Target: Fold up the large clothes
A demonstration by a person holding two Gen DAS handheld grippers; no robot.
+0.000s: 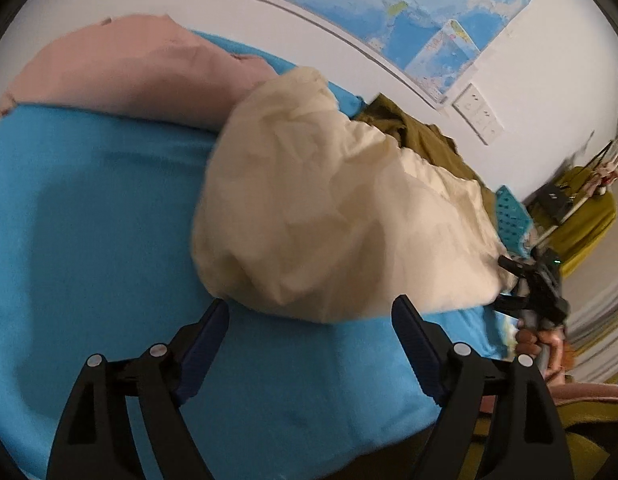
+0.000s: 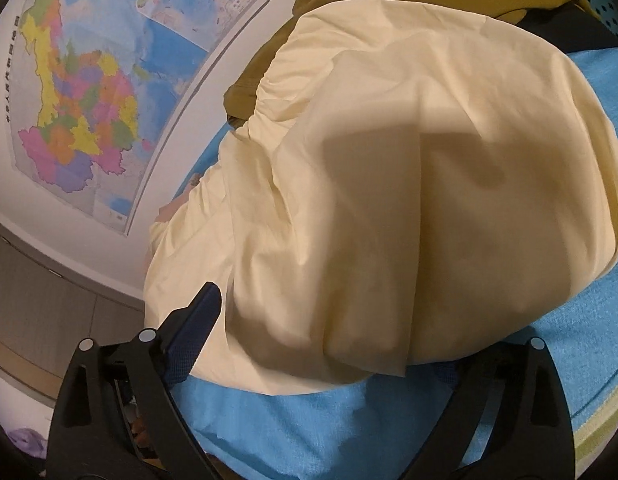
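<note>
A big cream cloth (image 1: 329, 208) lies in a crumpled heap on a bright blue cover (image 1: 93, 208). The left claw (image 1: 309, 316) is wide open with nothing in it. Its two dark blue fingers (image 1: 207, 336) point down at the near edge of the cream cloth, just beside it, one at each side. The right claw (image 2: 337, 344) is also wide open, and the pictures show nothing gripped in it. Its left finger (image 2: 197, 320) sits right by the near edge of the cloth. Its right finger is hidden under the cloth's fold, so I cannot tell if it touches. In the left camera view, a hand (image 1: 533, 340) holds the right claw at the far right, small and blurry. Behind the cream cloth lie an olive green cloth (image 1: 425, 136) and a pink cloth (image 1: 121, 68). A colourful map (image 2: 81, 100) hangs on the white wall.
</note>
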